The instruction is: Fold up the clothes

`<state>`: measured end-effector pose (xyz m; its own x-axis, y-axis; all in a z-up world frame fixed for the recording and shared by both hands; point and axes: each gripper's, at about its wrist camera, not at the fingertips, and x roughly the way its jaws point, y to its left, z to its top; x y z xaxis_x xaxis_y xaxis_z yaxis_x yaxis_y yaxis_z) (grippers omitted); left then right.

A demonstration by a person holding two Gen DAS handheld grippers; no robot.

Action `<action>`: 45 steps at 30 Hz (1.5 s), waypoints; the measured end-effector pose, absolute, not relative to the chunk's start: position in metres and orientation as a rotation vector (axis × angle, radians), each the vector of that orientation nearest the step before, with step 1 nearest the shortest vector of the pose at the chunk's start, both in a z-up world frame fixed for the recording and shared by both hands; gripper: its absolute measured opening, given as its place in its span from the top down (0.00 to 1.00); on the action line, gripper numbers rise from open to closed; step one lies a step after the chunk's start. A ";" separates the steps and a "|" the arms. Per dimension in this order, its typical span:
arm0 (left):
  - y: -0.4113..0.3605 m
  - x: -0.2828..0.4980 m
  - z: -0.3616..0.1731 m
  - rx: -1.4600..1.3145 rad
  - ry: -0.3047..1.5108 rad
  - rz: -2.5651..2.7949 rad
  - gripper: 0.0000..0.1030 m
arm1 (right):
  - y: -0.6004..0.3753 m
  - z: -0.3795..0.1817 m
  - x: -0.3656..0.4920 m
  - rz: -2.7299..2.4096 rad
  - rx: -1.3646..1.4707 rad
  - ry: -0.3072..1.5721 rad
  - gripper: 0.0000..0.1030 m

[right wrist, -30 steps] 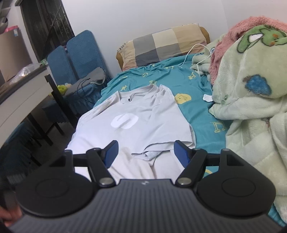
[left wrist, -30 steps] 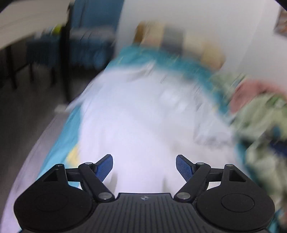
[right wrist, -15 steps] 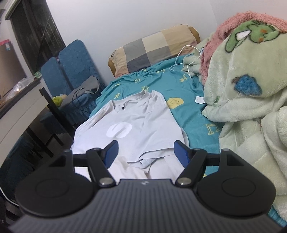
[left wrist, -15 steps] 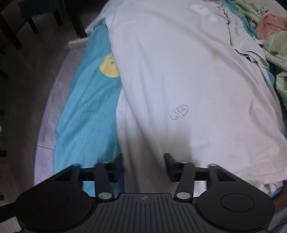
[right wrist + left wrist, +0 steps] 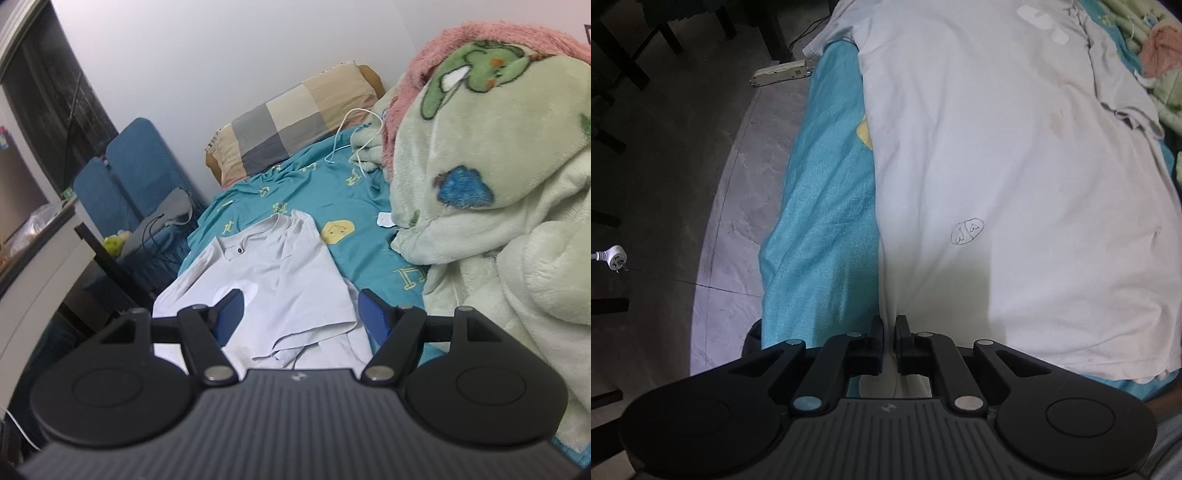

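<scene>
**Left gripper pinching shirt hem, right gripper hovering with fingers apart**

The left gripper (image 5: pixel 889 326) is clamping its two fingers together on the near-left corner of the white T-shirt (image 5: pixel 1015 192), with a thin ridge of the fabric running up between the pads. The shirt is lying mostly flat on the teal bedsheet (image 5: pixel 827 206), stretching away from the camera toward the collar end. A small pen-drawn oval mark (image 5: pixel 967 230) is showing on the lower part of the shirt. The shirt's left side edge is running alongside a bare strip of sheet, where a yellow print (image 5: pixel 865 130) is peeking out from under the fabric. The far right side of the shirt is looking rumpled, one flap folded over.

Off the bed on the left, the grey floor (image 5: pixel 701 147) is carrying a white power strip (image 5: pixel 779 72) near the bed edge and a white plug (image 5: pixel 612 257) well apart from it.

The right gripper (image 5: pixel 300 315) is hanging above the bed, its blue-padded fingers spread wide and holding nothing. Through the gap it is looking at the T-shirt (image 5: pixel 280 273), collar pointing toward a checked pillow (image 5: pixel 291 122) at the head of the bed. A pale green fleece blanket (image 5: pixel 491 206) is piling up on the right side, with a pink blanket (image 5: pixel 436 59) on top behind it. A white cable (image 5: pixel 351 136) is trailing over the sheet near the pillow. A blue chair (image 5: pixel 129 177) is standing left of the bed.
</scene>
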<state>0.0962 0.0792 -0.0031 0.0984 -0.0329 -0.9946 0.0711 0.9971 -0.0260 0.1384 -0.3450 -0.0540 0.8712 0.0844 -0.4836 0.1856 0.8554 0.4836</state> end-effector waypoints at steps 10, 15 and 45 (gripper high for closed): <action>0.027 0.105 0.093 0.011 1.143 -0.066 0.48 | -0.350 -0.056 0.138 -0.028 0.596 0.526 0.31; -0.025 0.125 0.095 -0.066 0.949 -0.149 0.34 | -0.348 -0.062 0.142 -0.009 0.612 0.548 0.31; 0.002 0.235 -0.103 -0.206 0.761 -0.299 0.28 | -0.226 -0.169 0.309 0.238 -0.030 0.856 0.67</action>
